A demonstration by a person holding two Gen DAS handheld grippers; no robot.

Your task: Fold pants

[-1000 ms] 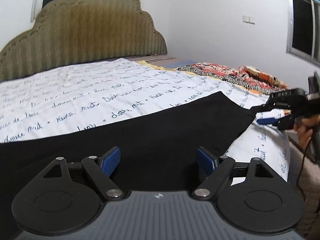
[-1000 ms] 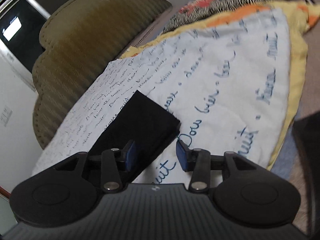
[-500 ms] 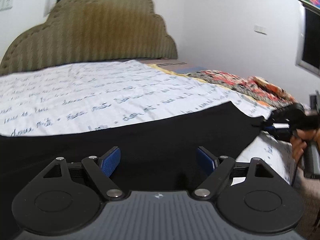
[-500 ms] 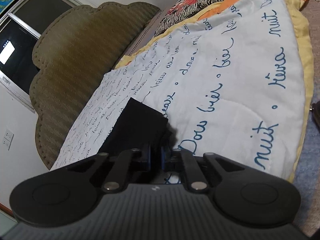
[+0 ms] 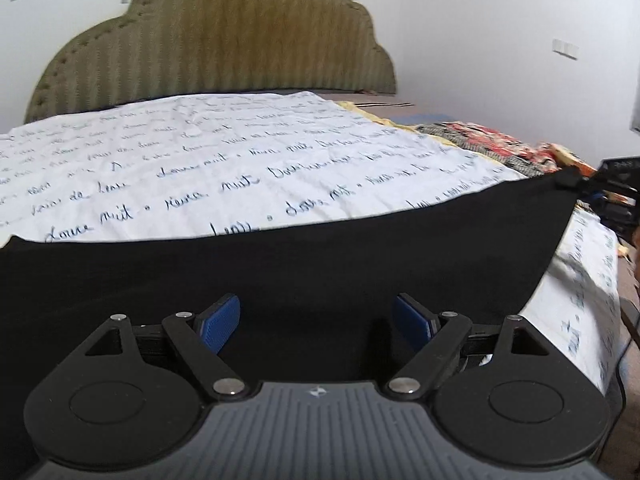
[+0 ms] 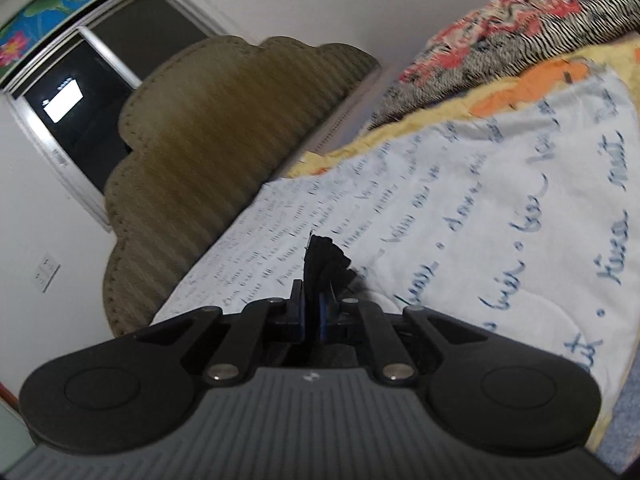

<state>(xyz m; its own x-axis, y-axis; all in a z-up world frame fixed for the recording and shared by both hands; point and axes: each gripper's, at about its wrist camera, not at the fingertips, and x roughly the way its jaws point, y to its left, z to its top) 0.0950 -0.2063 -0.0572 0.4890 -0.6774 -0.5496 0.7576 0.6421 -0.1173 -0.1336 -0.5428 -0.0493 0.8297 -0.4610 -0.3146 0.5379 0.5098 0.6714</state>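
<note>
Black pants [image 5: 304, 264] lie spread across the near side of a bed, over a white sheet [image 5: 224, 160] printed with blue handwriting. My left gripper [image 5: 318, 320] hovers just above the cloth, open, with nothing between its blue pads [image 5: 220, 322]. At the far right the pants' corner is lifted to a point, pinched by my right gripper [image 5: 580, 185]. In the right wrist view my right gripper [image 6: 312, 312] is shut on a bunched tuft of the black pants [image 6: 326, 258], which sticks up past the fingertips.
A padded olive headboard [image 5: 224, 36] stands behind the bed. A patterned red, black and white blanket [image 6: 520, 28] is heaped on the bed's far side, with a yellow quilt edge [image 6: 440, 108] under the sheet. The bed's edge [image 5: 592, 336] drops off at right.
The right gripper closed on the pants' corner and lifted it, so the cloth now bunches between the pads. The left gripper's view rolled and tilted slightly; its jaws stayed open.
</note>
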